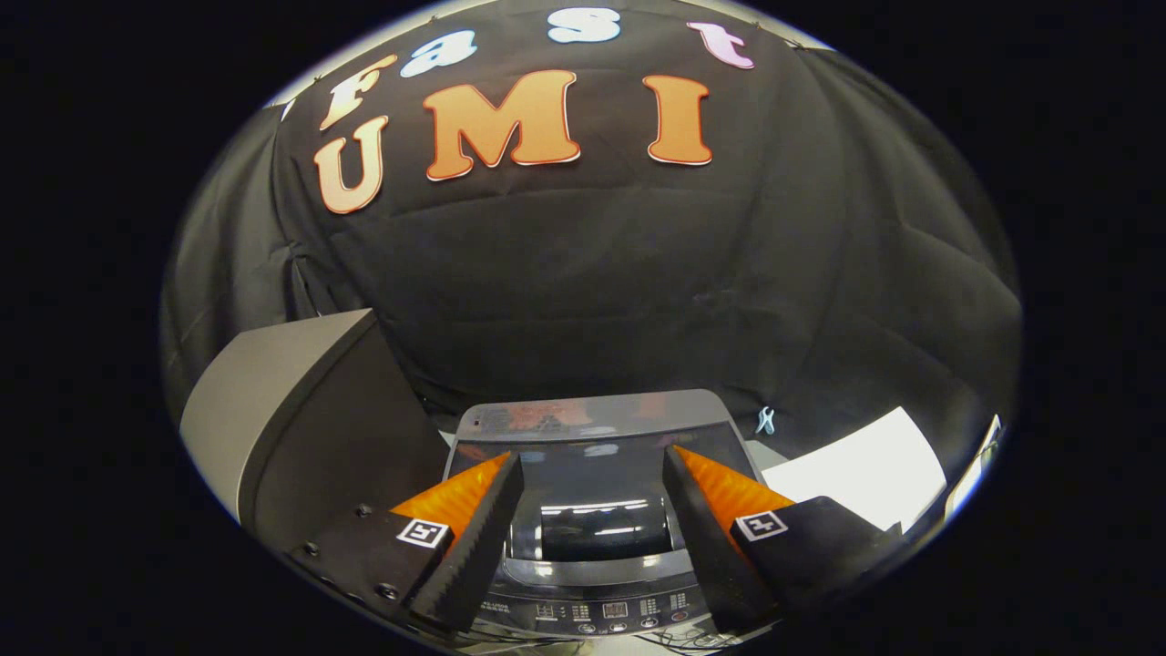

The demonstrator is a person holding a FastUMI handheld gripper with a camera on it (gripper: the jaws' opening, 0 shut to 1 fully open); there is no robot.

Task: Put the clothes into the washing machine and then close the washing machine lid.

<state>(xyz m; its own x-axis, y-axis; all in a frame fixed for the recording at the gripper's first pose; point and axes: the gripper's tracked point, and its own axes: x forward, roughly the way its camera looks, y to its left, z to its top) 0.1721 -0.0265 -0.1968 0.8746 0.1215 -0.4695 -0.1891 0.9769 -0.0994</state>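
You've got the booth's black cloth wall [592,273] at the back, creased w/ folds. A grey box-like cabinet [273,410] stands beside it, a white sheet [865,469] lies opposite, and a small pale clip [765,420] hangs on the cloth.

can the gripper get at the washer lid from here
Probably yes. The gripper is open with nothing between its fingers, and the washer lid lies shut just ahead and below with nothing on it. The grey box stands off to one side.
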